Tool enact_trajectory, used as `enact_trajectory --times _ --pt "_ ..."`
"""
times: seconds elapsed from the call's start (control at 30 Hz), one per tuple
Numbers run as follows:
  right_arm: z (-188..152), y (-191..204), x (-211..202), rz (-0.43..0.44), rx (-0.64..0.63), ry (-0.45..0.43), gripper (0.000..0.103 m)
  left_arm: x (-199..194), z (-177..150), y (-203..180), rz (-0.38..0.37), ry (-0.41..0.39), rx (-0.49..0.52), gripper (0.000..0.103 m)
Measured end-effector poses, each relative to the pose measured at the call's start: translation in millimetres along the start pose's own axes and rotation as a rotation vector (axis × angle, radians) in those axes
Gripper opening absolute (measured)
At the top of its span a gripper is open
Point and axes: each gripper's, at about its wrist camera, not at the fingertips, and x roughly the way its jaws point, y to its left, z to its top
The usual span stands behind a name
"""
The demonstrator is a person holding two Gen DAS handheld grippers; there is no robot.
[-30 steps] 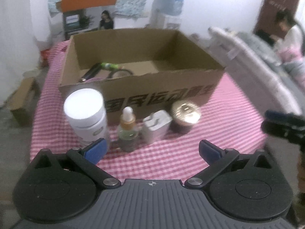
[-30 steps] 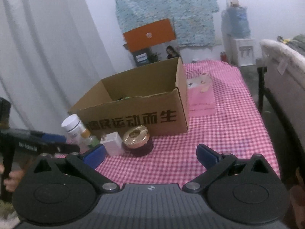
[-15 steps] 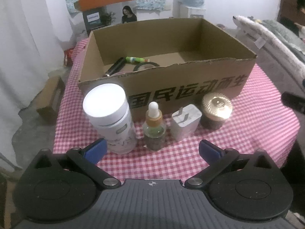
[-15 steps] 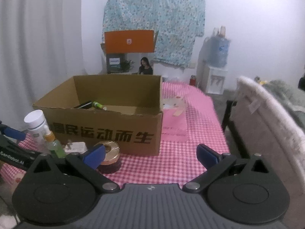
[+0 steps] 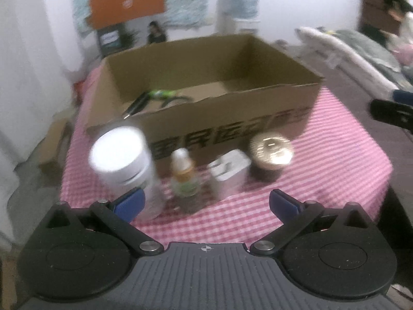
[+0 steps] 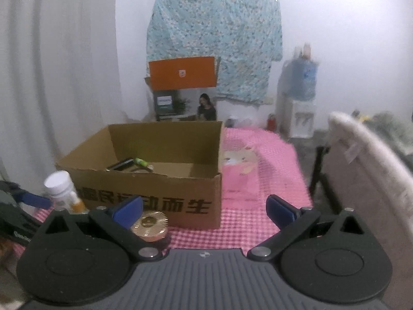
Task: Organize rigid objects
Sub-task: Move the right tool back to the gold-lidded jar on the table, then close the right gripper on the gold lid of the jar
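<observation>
An open cardboard box (image 5: 258, 108) stands on a pink checked tablecloth (image 5: 335, 160); it also shows in the right wrist view (image 6: 180, 199). In front of it stand a white pill bottle (image 5: 124, 160), a small dropper bottle (image 5: 183, 175), a white charger plug (image 5: 229, 175) and a gold-lidded jar (image 5: 269, 157). My left gripper (image 5: 205, 204) is open and empty, just before the dropper bottle. My right gripper (image 6: 204, 210) is open and empty, with the jar (image 6: 149, 224) by its left finger. A black pen (image 5: 136, 106) and a green item (image 5: 162, 93) lie in the box.
A pink printed cloth (image 6: 240, 165) lies on the table right of the box. A grey sofa (image 6: 361, 180) stands at the right. A water dispenser (image 6: 296, 103) and an orange box (image 6: 182, 73) stand by the far wall. A small cardboard box (image 5: 51, 144) sits on the floor at left.
The left gripper has drifted slightly and its view is now blurred. The right gripper has swung left and nearer the box; the jar now sits by its left finger. Both stayed open.
</observation>
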Motion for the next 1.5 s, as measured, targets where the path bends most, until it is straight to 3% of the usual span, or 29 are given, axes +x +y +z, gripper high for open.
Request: enact_trajectory --times 0.17,0.3,0.5,0.63,0.97,1.5 --pt "-2 -16 22 0.128 0.130 0.106 0.103 3 6 -33 -0.011 -0.032 0.154 0.102" --pt "-4 -20 46 0.215 0.208 0.187 0.102 8 11 -48 -0.035 -0.031 0.212 0.097" --pt "-4 -17 83 0.314 0.272 0.292 0.082 20 15 -61 -0.098 0.014 0.240 0.083" --pt "-5 -16 106 0.364 0.305 0.346 0.069 30 17 -68 -0.121 0.050 0.251 0.079" --pt "-7 -13 140 0.404 0.300 0.402 0.052 59 24 -77 -0.125 0.126 0.269 0.076" --pt "-11 -14 158 0.453 0.292 0.430 0.050 79 35 -79 -0.198 0.181 0.223 0.077"
